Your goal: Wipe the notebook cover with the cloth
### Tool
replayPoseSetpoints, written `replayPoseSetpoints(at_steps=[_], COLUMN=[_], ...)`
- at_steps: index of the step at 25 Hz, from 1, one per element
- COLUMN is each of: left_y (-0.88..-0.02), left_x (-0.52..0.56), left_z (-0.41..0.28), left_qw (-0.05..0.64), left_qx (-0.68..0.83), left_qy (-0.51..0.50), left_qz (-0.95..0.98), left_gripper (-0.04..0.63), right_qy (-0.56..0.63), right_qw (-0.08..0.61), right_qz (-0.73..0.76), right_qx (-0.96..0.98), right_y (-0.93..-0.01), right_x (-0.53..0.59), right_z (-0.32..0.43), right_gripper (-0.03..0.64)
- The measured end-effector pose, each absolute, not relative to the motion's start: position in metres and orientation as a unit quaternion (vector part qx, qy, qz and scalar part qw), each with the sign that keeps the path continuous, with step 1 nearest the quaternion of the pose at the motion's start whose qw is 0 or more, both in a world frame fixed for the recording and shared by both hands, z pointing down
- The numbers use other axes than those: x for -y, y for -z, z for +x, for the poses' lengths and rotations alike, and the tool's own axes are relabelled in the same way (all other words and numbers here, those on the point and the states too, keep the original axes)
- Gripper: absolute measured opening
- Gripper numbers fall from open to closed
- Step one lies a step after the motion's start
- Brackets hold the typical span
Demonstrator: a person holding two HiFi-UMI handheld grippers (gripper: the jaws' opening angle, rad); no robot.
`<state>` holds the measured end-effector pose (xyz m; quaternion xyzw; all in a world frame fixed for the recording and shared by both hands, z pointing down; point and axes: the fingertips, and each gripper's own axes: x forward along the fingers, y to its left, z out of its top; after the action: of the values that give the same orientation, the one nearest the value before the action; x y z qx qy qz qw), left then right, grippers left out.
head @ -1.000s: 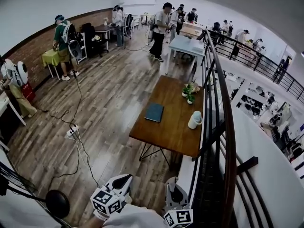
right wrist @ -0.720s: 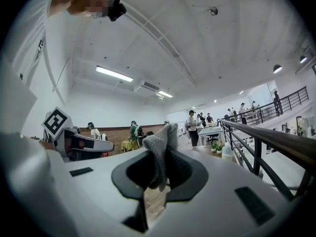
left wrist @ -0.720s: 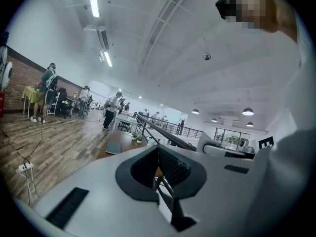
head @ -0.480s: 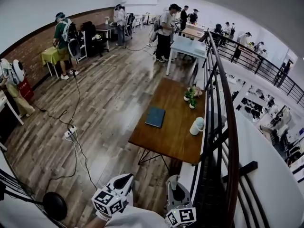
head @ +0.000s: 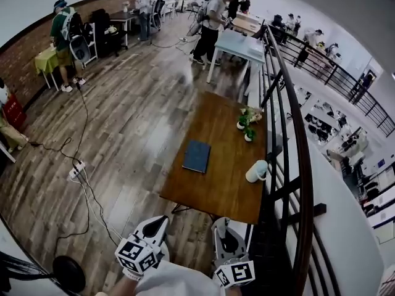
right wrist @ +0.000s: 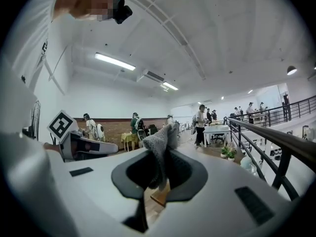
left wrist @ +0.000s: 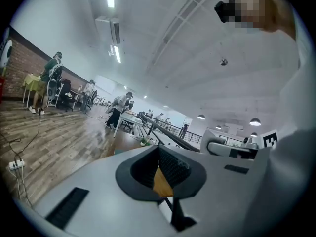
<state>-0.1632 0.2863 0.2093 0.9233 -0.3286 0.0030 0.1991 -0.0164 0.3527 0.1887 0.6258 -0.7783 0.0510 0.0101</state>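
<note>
Head view: the notebook (head: 197, 156) lies flat in the middle of the bench (head: 216, 190), well apart from the left tool (head: 155, 226) and right tool (head: 224, 228). Both are held low by the person's body, apparently for the approach.

Left gripper view: its jaws sit together and empty, probably free to steady the cover.

Right gripper view: the jaws are clamped on the grey cloth (right wrist: 160, 142), whose bunched end sticks forward, ready to wipe.

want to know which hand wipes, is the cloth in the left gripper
No, the grey cloth is pinched between the jaws of the right gripper, while the left gripper is shut on nothing.
</note>
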Motion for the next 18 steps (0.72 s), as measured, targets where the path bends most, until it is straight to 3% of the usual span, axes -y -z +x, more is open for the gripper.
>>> replayPoseSetpoints(at_steps=[10,18], left_y=[-0.190,-0.191], left_x=[-0.150,-0.097], left_z=[-0.171,-0.187], left_qw=[0.199,0.215], left_qx=[0.297,0.310], left_qy=[0.009,0.017], left_qz=[0.934,0.926], left_gripper=[0.020,0.020], right_qy=[-0.041,-0.049], right_qw=[0.005,0.017], right_qz=[0.640,0.635], right_qx=[0.767,0.771], right_y=[-0.163,-0.163], right_x=[-0.205,-0.153], right_z=[-0.031,-0.041], right_gripper=[0.032,0.032])
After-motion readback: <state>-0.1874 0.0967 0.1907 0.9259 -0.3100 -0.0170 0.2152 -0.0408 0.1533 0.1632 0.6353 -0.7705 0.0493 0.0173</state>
